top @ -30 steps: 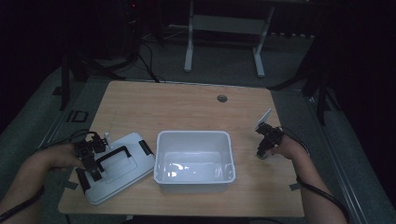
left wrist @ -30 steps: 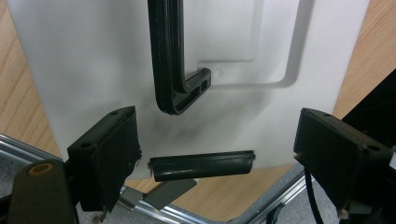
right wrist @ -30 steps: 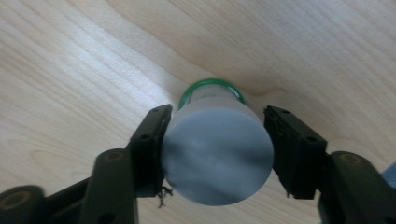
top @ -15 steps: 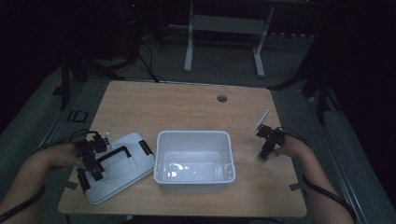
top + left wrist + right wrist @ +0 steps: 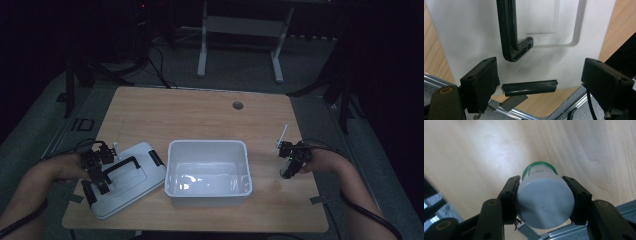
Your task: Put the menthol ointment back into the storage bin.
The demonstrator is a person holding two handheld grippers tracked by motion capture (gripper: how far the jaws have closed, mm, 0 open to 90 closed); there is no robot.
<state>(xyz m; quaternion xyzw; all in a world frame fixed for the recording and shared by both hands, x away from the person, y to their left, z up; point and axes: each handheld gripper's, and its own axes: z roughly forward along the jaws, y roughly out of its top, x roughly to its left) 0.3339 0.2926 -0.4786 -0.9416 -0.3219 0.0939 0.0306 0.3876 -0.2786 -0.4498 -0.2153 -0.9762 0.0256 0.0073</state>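
On the left lies a white lid [image 5: 142,175] with a black handle [image 5: 120,165]. My left gripper [image 5: 99,176] hovers over its near-left part, open. In the left gripper view the jaws of the left gripper [image 5: 539,75] stand wide over the lid [image 5: 464,30], with the handle's end [image 5: 507,32] and a black latch [image 5: 529,87] between them, untouched. My right gripper [image 5: 287,167] is right of the white bin [image 5: 207,145]. Its jaws have just been closing and now clamp a small bottle [image 5: 544,205] with a pale cap and a green rim, above the wooden table [image 5: 474,150].
The open white bin stands in the middle of the table [image 5: 200,115] near its front edge. A round cable hole [image 5: 237,105] lies at the back. A metal frame [image 5: 240,30] stands on the floor beyond the table. Cables trail from both grippers.
My right gripper has shifted a little to the right and toward the near edge. The left gripper and the lid have stayed where they were.
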